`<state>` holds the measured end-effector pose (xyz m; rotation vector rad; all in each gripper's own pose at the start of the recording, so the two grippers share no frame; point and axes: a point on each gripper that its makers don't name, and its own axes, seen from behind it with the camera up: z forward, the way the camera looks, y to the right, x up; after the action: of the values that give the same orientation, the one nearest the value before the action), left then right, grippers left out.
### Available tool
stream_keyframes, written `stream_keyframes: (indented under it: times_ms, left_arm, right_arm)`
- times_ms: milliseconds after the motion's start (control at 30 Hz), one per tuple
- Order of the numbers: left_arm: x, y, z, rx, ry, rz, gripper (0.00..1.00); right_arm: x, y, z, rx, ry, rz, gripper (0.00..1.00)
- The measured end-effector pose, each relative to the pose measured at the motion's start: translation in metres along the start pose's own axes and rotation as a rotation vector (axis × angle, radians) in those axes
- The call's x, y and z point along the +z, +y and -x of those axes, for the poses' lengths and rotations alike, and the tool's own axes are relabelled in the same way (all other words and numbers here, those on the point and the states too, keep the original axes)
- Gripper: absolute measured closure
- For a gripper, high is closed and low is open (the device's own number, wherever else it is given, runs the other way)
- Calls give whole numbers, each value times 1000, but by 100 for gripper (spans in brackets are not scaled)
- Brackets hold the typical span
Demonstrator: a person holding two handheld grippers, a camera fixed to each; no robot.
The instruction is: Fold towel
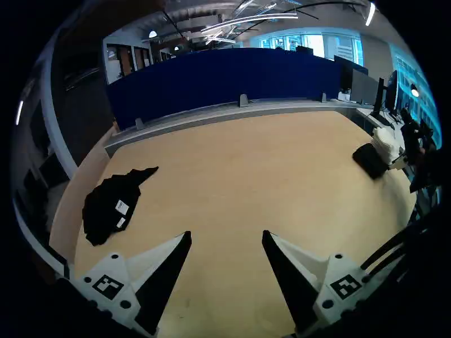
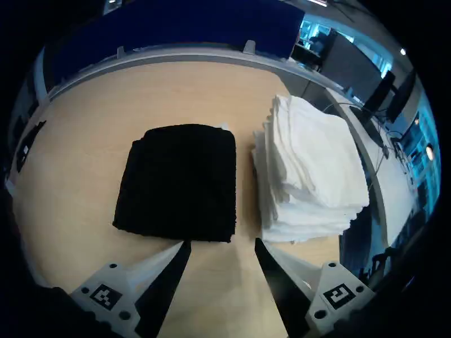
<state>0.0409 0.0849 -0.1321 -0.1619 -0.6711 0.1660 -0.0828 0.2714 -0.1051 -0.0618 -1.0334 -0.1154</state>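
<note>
- Black cloth lies in two spots. A folded black towel [image 2: 177,180] sits just past my right gripper [image 2: 221,242], with a stack of white towels [image 2: 313,174] close on its right.
- A crumpled black towel [image 1: 113,205] waits on the far left of the wooden table [image 1: 242,169], well away from my left gripper [image 1: 226,233].
- Both my grippers are spread wide and hold nothing.
- I think one towel is done and the crumpled one comes next.
- I must reach over, find two corners and pinch them.
</note>
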Motion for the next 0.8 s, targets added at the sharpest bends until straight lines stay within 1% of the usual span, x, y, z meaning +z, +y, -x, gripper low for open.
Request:
stream_keyframes:
  times_ms: [267,467,567,667,800]
  left_arm:
    - [1,-6,-1,-11,15,-1,7]
    - [2,-12,-6,-22,32,-8,7]
    - [3,-14,-10,-31,43,-10,7]
    - [5,-16,-14,-38,57,-10,7]
    - [5,-19,-21,-42,78,-12,7]
  right_arm:
    - [-13,-15,-11,8,48,-8,12]
    - [-34,-30,-36,4,139,-5,12]
    - [-49,-41,-56,8,212,-4,10]
    - [-69,-54,-82,31,312,-7,7]
    - [-102,-70,-118,95,472,-12,4]
